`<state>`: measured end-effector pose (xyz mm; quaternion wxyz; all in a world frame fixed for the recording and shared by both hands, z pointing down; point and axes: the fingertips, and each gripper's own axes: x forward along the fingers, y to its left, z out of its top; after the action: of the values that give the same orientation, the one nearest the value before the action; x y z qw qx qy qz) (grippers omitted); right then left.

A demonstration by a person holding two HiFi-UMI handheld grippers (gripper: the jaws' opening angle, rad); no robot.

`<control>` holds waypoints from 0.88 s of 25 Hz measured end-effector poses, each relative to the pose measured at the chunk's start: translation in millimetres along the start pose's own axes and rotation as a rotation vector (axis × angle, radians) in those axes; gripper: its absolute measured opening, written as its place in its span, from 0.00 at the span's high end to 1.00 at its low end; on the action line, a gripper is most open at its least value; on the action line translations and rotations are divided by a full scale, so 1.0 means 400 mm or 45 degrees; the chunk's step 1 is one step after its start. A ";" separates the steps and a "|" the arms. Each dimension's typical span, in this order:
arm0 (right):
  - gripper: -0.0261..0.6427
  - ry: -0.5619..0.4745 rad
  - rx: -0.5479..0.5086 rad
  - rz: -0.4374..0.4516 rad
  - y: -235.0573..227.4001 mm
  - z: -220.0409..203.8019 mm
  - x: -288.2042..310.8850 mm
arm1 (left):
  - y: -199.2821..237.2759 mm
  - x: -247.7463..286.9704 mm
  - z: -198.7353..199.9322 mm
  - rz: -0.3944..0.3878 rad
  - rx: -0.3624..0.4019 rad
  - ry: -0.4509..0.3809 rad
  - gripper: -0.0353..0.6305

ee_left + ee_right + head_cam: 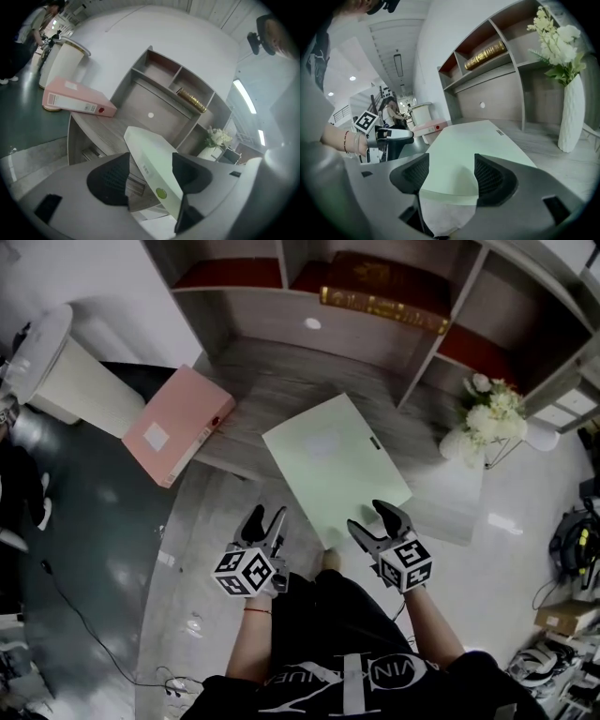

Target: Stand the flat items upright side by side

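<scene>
jaws of the left gripper stand apart around the near left corner of the pale green binder, without clamping it. right gripper is parted likewise at its near edge. the binder lies flat on the desk, with the pink binder lying flat well apart to its left.

The right gripper hides part of the green binder, and the label on the pink binder is unreadably small.
</scene>
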<state>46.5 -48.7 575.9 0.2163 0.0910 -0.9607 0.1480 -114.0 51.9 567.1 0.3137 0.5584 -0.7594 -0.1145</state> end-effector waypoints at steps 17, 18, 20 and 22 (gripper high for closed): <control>0.49 0.083 -0.036 0.048 0.023 -0.042 0.038 | -0.077 0.193 -0.221 -0.401 -0.704 0.284 0.44; 0.49 0.088 -0.036 0.048 0.023 -0.043 0.039 | -0.076 0.192 -0.223 -0.397 -0.742 0.279 0.45; 0.49 0.097 -0.025 0.050 0.023 -0.045 0.038 | -0.076 0.186 -0.228 -0.384 -0.811 0.277 0.48; 0.49 0.099 0.004 0.057 0.022 -0.046 0.036 | -0.079 0.172 -0.237 -0.374 -0.841 0.303 0.50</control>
<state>38.9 -36.1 596.1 0.2498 0.0639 -0.9532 0.1577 -44.5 -5.5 648.3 0.5432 0.5395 -0.5515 -0.3313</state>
